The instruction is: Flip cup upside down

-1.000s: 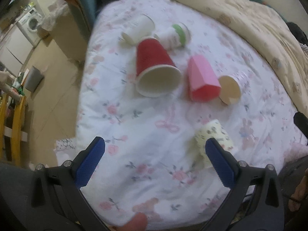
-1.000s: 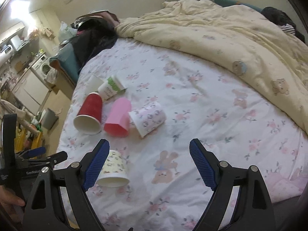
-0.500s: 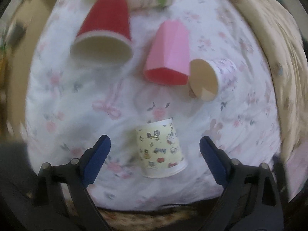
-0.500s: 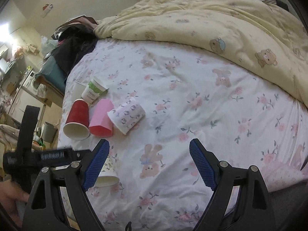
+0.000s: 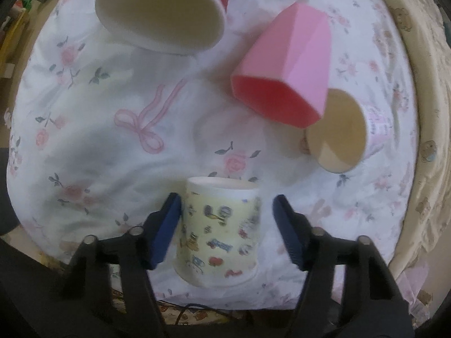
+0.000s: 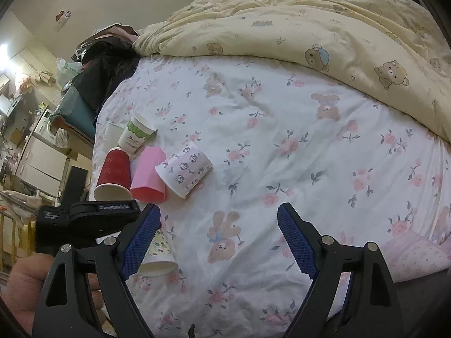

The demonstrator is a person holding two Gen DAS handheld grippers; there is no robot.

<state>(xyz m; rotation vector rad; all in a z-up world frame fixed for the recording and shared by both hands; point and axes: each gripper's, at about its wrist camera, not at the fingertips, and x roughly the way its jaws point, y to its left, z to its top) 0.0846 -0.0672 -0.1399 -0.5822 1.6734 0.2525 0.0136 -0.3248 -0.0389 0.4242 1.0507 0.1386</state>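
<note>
Left tool (image 5: 225,231) straddles patterned cup (image 5: 218,232) lying on bed (image 5: 84,140), left pad touching, not clamped; right tool (image 6: 218,239) wide, empty; right view adds quilt (image 6: 324,19).

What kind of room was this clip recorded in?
Most likely a small bedroom or studio flat. The cups lie on a bed with a floral sheet, a bear-print comforter is bunched at its far side, and what looks like a washing machine stands at the left edge of the right wrist view.

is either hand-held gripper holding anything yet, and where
Nothing is clamped. The left hand-held gripper straddles the cartoon-print cup, open around its sidewall; the right hand-held gripper is open and empty.
</note>
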